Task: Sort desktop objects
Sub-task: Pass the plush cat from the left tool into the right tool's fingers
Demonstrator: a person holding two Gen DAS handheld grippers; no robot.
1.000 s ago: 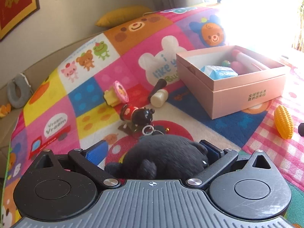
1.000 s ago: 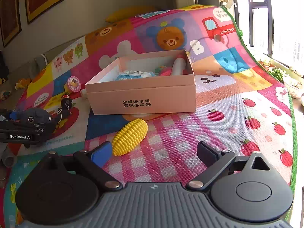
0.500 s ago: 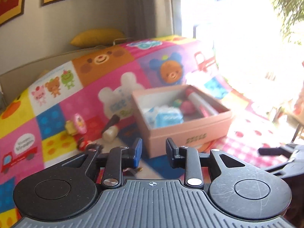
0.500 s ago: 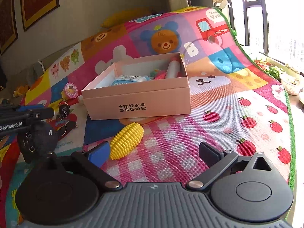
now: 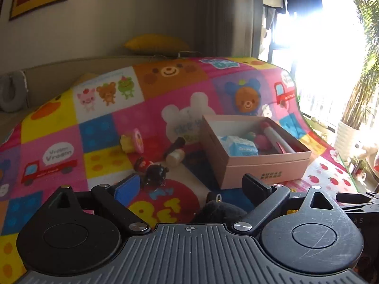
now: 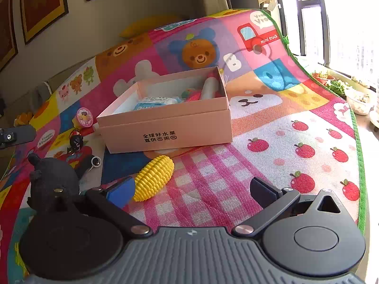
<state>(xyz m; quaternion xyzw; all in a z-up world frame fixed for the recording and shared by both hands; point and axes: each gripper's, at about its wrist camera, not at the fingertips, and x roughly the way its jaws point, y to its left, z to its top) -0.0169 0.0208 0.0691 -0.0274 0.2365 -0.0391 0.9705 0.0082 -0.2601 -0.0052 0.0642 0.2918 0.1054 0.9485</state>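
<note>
My left gripper (image 5: pixel 189 185) hangs above the mat with its jaws opening and its pads free. The black plush toy (image 5: pixel 218 210) shows low between its fingers; in the right wrist view the plush (image 6: pixel 54 182) lies on the mat, apart from the left gripper's finger (image 6: pixel 16 136). The open pink box (image 5: pixel 265 165) (image 6: pixel 165 123) holds a blue-white carton (image 5: pixel 239 145) and a white tube (image 5: pixel 277 137). My right gripper (image 6: pixel 191 189) is also opening, with nothing between its jaws. A yellow toy corn (image 6: pixel 154 177) lies just beyond its blue-padded finger.
On the colourful play mat (image 6: pixel 272 165) left of the box lie a black keychain figure (image 5: pixel 154 172), a pink-lidded cup (image 5: pixel 133 140) and a small black-capped bottle (image 5: pixel 175 153). The mat's green edge (image 6: pixel 358 165) runs along the right, by a window sill with plants.
The left gripper held its jaws around the black plush, rose and turned toward the box, went narrow, then spread wide. The plush now lies on the mat by the right gripper, which stayed put.
</note>
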